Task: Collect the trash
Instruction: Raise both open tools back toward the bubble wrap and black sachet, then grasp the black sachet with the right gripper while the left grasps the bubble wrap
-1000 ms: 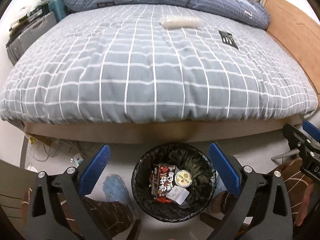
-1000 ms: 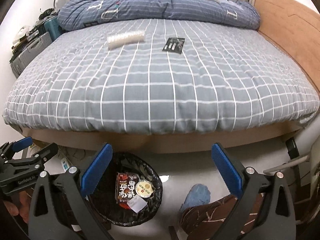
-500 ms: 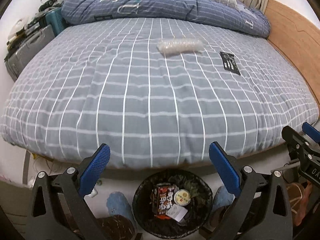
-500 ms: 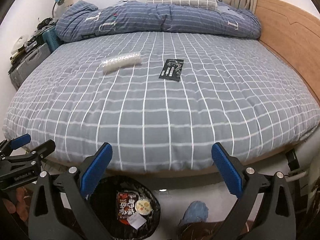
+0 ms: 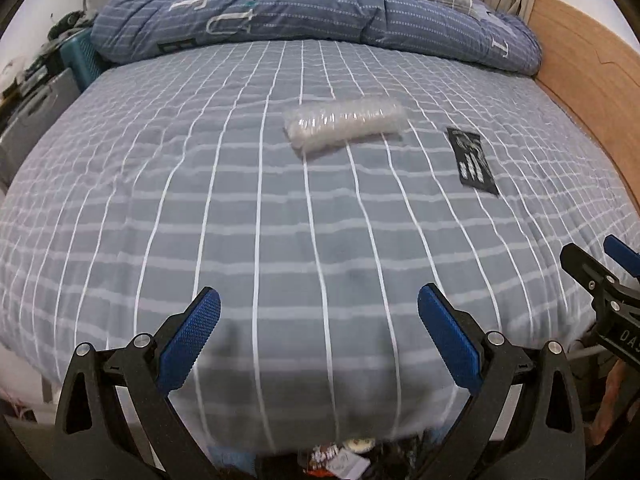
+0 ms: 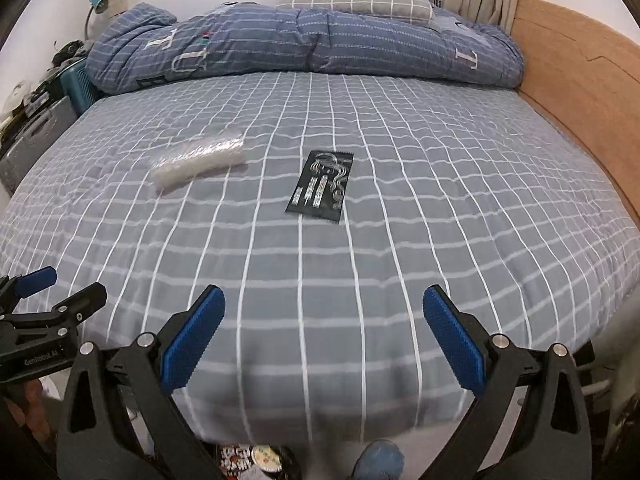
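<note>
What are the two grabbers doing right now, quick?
Left gripper: open, holding nothing, above the bed.
Right gripper: open, holding nothing, above the bed.

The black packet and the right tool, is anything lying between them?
No. In the right wrist view only bare checked bedcover stretches from the right tool up to the black packet.

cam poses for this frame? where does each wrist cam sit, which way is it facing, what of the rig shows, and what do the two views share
Left wrist: on the left gripper at the foot of the bed, facing along it toward the headboard; own open blue fingers show, right gripper at right edge.
Right wrist: on the right gripper, same heading, slightly further right; own open fingers, left gripper at left edge.
Shared: clear plastic sleeve, black wrapper, folded blue duvet, and the trash bin at the bottom edge.
</note>
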The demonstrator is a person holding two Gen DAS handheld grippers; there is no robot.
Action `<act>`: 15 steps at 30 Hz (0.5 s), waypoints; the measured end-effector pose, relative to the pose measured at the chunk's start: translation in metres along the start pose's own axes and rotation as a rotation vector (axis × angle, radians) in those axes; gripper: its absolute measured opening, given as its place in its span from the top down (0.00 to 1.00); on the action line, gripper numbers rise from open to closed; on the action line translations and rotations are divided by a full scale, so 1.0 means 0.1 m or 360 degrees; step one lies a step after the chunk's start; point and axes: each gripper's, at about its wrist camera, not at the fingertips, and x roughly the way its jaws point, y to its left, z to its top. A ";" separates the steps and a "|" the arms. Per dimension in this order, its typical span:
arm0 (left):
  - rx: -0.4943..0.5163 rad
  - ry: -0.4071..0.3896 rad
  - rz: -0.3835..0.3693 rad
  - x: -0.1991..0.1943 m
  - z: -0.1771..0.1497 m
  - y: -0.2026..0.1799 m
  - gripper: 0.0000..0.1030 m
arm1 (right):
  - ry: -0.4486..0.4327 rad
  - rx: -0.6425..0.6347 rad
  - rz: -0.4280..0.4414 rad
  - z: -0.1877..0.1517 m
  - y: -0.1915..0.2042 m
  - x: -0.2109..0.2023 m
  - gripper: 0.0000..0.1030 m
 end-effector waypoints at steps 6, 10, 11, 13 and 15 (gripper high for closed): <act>0.0037 -0.0034 0.0010 0.35 0.50 0.02 0.06 | -0.0009 -0.0003 -0.0021 0.36 0.02 0.45 0.07; 0.0058 -0.0047 0.0019 0.60 0.78 0.00 0.06 | 0.0021 0.0005 -0.0020 0.53 0.02 0.72 0.07; 0.0057 -0.0053 0.0011 0.64 0.83 0.00 0.06 | 0.0036 0.0008 -0.0021 0.59 0.03 0.82 0.07; 0.0055 -0.0062 0.0003 0.74 0.96 -0.01 0.06 | 0.0049 0.0021 -0.0026 0.65 0.02 0.92 0.07; 0.0055 -0.0072 -0.0010 0.83 1.08 -0.02 0.06 | 0.0066 0.0049 -0.0026 0.72 0.02 1.05 0.07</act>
